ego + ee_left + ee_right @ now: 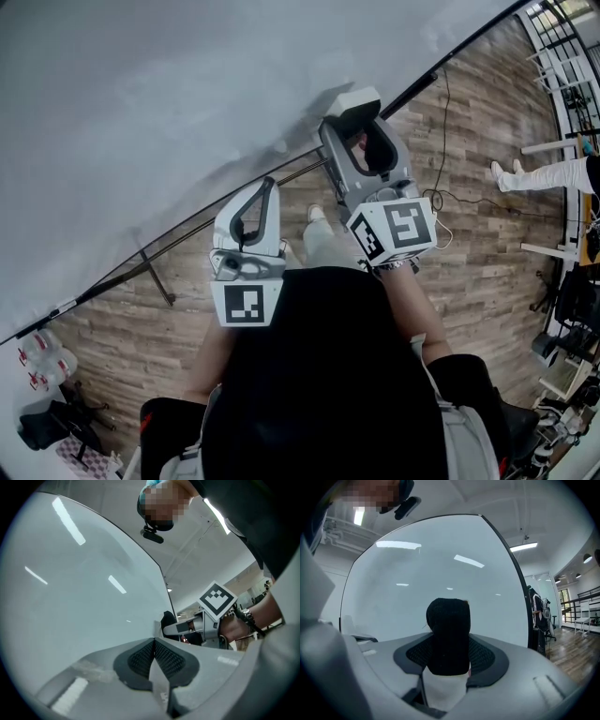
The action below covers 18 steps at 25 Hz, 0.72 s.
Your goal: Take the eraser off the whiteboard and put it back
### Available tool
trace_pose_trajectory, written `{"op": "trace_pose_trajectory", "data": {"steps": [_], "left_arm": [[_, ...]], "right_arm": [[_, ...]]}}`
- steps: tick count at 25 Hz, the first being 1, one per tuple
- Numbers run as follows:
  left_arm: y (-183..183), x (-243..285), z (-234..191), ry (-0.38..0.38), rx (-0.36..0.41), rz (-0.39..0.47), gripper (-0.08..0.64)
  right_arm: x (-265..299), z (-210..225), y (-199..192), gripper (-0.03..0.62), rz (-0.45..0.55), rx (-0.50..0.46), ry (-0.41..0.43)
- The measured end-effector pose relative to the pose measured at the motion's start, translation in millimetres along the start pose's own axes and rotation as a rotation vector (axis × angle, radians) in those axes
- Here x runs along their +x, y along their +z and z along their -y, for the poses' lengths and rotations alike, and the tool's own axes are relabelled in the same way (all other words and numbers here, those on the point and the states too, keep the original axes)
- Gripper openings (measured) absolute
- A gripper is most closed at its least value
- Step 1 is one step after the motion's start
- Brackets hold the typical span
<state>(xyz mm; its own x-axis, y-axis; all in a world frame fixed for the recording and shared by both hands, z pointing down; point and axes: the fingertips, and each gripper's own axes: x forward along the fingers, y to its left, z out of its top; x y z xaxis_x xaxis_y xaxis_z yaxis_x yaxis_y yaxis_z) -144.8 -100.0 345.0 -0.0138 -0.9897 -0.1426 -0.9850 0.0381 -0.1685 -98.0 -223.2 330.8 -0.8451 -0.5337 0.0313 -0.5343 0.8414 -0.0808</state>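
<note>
Right gripper (450,654): clenched on the eraser (449,634), with the black felt end sticking out past the jaws towards the whiteboard (440,564). The eraser is held up close to the board surface; I cannot tell whether they touch. Left gripper (153,660): jaws closed together with nothing between them, held beside the right one, also facing the board.
</note>
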Motion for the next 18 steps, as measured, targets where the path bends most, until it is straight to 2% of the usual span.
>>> {"op": "trace_pose_trajectory", "data": {"steps": [18], "left_arm": [[12.4, -28.7, 24.7, -0.065, 0.016, 0.013, 0.003]], "right_arm": [[-64.3, -17.3, 7.8, 0.224, 0.026, -0.01, -0.037]]}}
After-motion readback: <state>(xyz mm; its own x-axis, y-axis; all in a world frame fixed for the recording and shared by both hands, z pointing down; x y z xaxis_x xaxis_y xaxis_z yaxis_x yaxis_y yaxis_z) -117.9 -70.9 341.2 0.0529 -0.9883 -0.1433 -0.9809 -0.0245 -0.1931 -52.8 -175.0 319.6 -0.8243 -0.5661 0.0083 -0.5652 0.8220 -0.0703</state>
